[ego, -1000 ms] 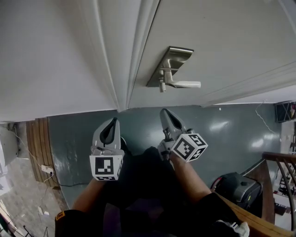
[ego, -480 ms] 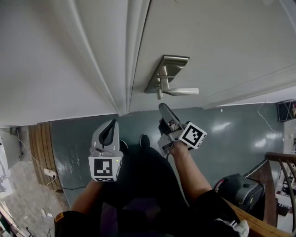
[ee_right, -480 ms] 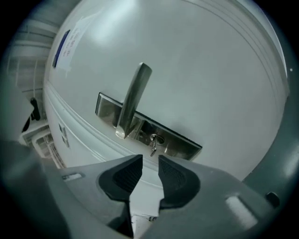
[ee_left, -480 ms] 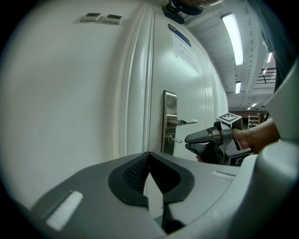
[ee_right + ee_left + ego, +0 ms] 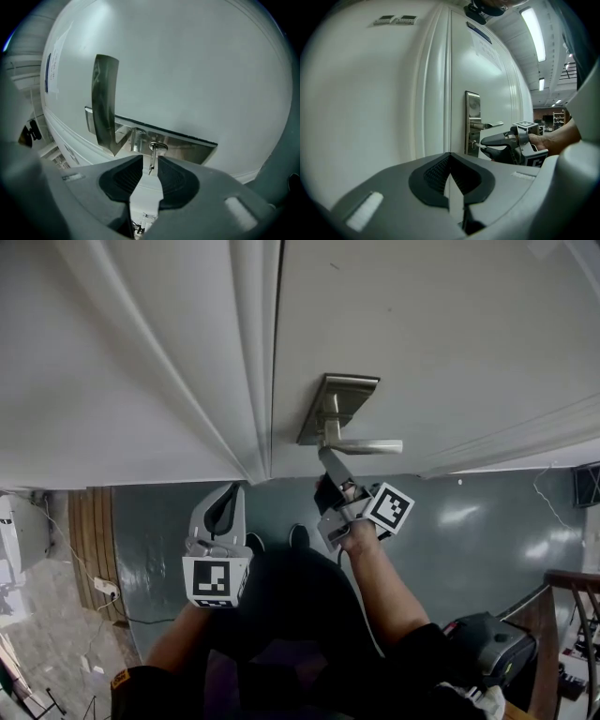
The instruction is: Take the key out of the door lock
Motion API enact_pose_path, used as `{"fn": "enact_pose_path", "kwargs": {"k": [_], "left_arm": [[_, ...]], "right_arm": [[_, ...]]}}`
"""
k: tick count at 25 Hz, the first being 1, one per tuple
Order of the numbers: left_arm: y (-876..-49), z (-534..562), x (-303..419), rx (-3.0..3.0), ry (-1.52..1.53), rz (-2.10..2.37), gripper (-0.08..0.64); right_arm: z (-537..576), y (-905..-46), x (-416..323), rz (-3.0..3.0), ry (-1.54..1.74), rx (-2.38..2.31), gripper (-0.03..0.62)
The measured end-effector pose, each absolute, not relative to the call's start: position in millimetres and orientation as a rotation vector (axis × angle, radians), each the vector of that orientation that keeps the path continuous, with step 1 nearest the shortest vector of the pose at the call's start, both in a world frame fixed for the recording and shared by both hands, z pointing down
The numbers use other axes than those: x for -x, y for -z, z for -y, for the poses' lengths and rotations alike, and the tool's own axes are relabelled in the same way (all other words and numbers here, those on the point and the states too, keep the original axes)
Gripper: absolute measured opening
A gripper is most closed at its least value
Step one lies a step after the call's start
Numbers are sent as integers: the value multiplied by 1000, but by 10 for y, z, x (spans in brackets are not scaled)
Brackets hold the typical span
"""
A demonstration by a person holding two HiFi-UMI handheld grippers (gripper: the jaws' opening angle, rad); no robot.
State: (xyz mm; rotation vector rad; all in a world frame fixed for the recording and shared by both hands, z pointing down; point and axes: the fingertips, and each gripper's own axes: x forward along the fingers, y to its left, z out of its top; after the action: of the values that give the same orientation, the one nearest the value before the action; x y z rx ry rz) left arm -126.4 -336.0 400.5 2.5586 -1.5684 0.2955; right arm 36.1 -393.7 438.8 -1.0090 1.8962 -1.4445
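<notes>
We hold the right hand-held gripper (image 5: 328, 460) up to the white door (image 5: 431, 334), just under the lever handle (image 5: 370, 446). Its jaws are opening, with the key (image 5: 152, 161) standing between them, not pinched. The key sits in the lock below the lever, on the metal plate (image 5: 337, 399). Our left hand-held gripper (image 5: 232, 491) hangs lower and to the left, well apart from the lock, jaws together on nothing.

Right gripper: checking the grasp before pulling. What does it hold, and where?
Nothing yet. The right gripper is opening its jaws; the key stands between them, not gripped.
</notes>
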Motion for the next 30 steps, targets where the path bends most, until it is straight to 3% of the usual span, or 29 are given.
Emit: {"fn": "enact_pose_path", "kwargs": {"k": [4,7,30], "left_arm": [[-3960,3367,1260,-2543,-298,1588,18],[-3968,3382,1260,-2530,-299,1596,17],[-4022,3294,1258,-2546,-268,1519,18]], "right_arm": [[3989,-4350,-342,-1870,1463,978,80],[4015,-4374,-353,-1845,1481,966,31],[3578,-4403,-303,-1677,1549,912,15]]}}
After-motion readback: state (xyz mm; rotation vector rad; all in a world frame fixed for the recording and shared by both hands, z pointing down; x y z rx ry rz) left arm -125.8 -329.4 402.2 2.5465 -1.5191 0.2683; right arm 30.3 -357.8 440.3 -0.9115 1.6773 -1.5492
